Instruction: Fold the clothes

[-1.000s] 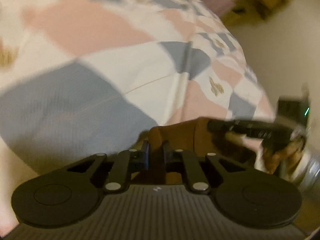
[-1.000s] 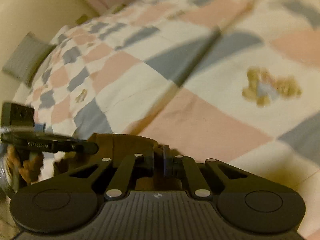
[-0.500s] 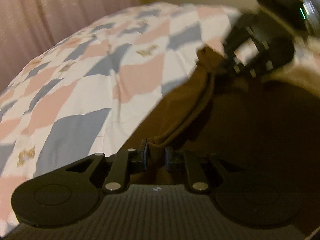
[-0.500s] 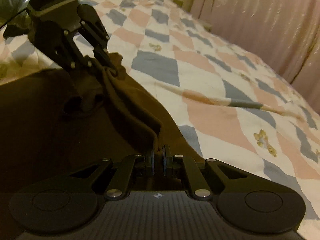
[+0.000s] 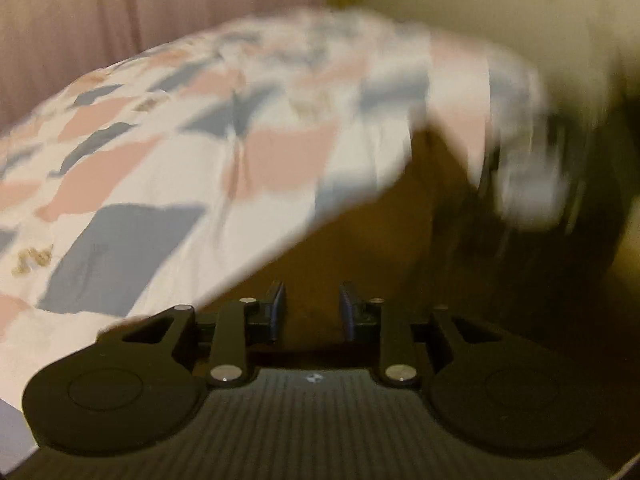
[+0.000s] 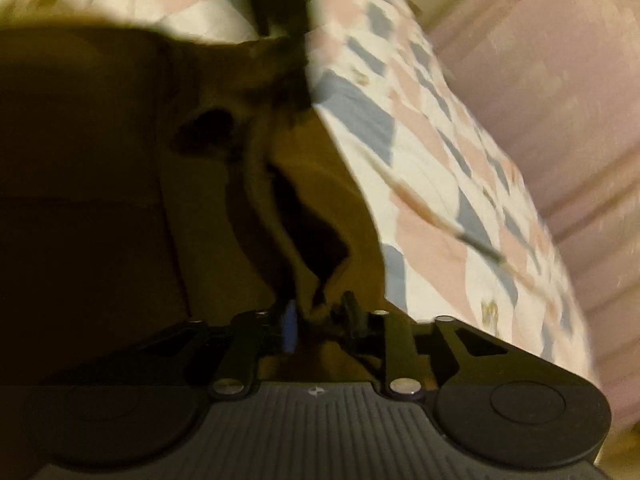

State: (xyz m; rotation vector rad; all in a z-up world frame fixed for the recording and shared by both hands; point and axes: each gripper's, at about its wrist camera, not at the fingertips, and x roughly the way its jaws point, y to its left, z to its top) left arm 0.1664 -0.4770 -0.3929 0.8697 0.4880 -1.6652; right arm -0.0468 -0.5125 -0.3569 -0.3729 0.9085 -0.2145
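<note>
Both of our grippers, left gripper [image 5: 311,309] and right gripper [image 6: 320,320], stand spread around the brown garment [image 6: 120,200] on the patchwork bedspread [image 5: 160,184], so we risk its limp, bunched edge sagging and spoiling the fold.

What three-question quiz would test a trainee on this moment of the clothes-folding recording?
1. True or false: the left gripper has its fingers pressed together.
2. The garment is: A white, B brown, C blue.
3. What pink thing hangs beyond the patchwork bedspread?

Key: 1 false, the fingers stand apart. 2 B. 3 a curtain.
</note>
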